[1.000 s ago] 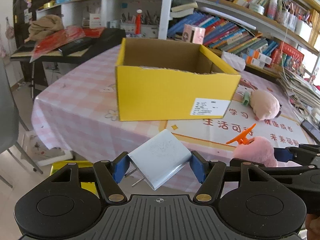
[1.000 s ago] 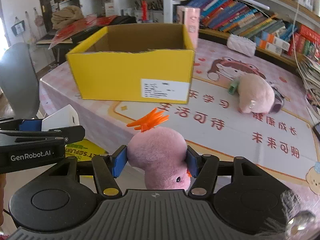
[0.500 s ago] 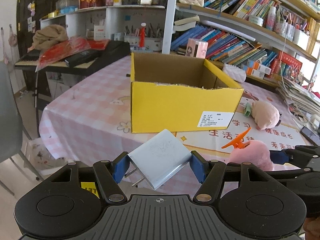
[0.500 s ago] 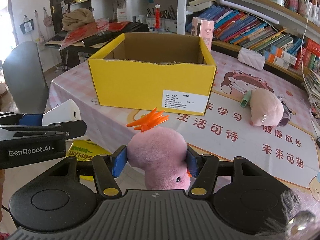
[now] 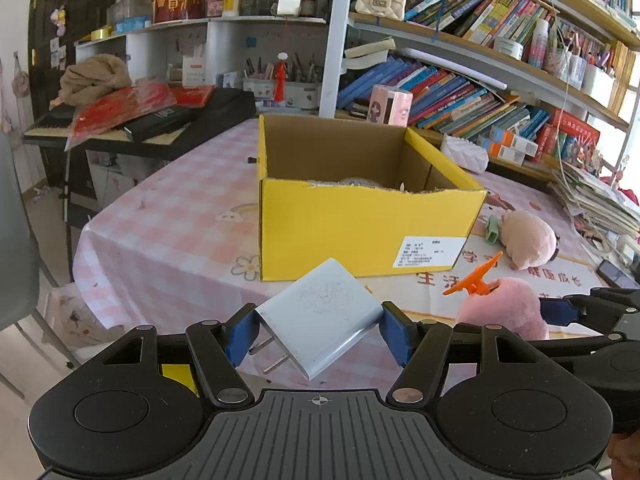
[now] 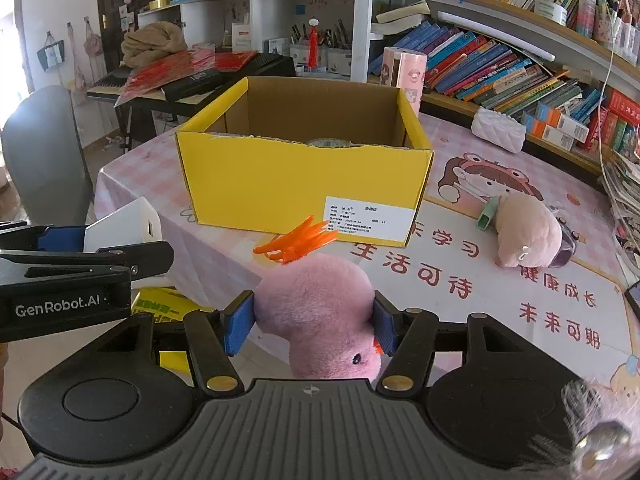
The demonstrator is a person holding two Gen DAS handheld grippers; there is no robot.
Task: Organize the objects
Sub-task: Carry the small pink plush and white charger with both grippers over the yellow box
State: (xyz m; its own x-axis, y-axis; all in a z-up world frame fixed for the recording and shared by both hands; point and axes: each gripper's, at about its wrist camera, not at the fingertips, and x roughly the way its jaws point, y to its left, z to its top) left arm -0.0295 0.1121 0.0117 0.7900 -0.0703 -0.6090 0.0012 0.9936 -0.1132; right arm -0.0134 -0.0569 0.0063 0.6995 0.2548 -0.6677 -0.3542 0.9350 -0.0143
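My left gripper (image 5: 318,332) is shut on a white plug charger (image 5: 320,322), tilted, its two prongs pointing down left. My right gripper (image 6: 312,326) is shut on a pink plush toy (image 6: 320,312) with an orange plastic crest (image 6: 298,240). Both hang in front of the table's near edge. An open yellow cardboard box (image 5: 360,224) (image 6: 304,184) stands on the table ahead; something round and grey shows low inside it. From the right wrist view the left gripper (image 6: 86,258) and charger (image 6: 120,224) sit at the left; in the left wrist view the plush (image 5: 500,308) sits at the right.
A pink-checked tablecloth (image 5: 168,224) covers the table. A beige plush (image 6: 524,232) with a green tag lies right of the box, a phone (image 5: 614,274) at the far right edge. Bookshelves (image 6: 500,64) line the back, a keyboard stand (image 5: 160,124) and grey chair (image 6: 44,160) the left.
Both views have tilted up and drawn back a little: the box sits farther off and higher shelves show. Both grips are unchanged.
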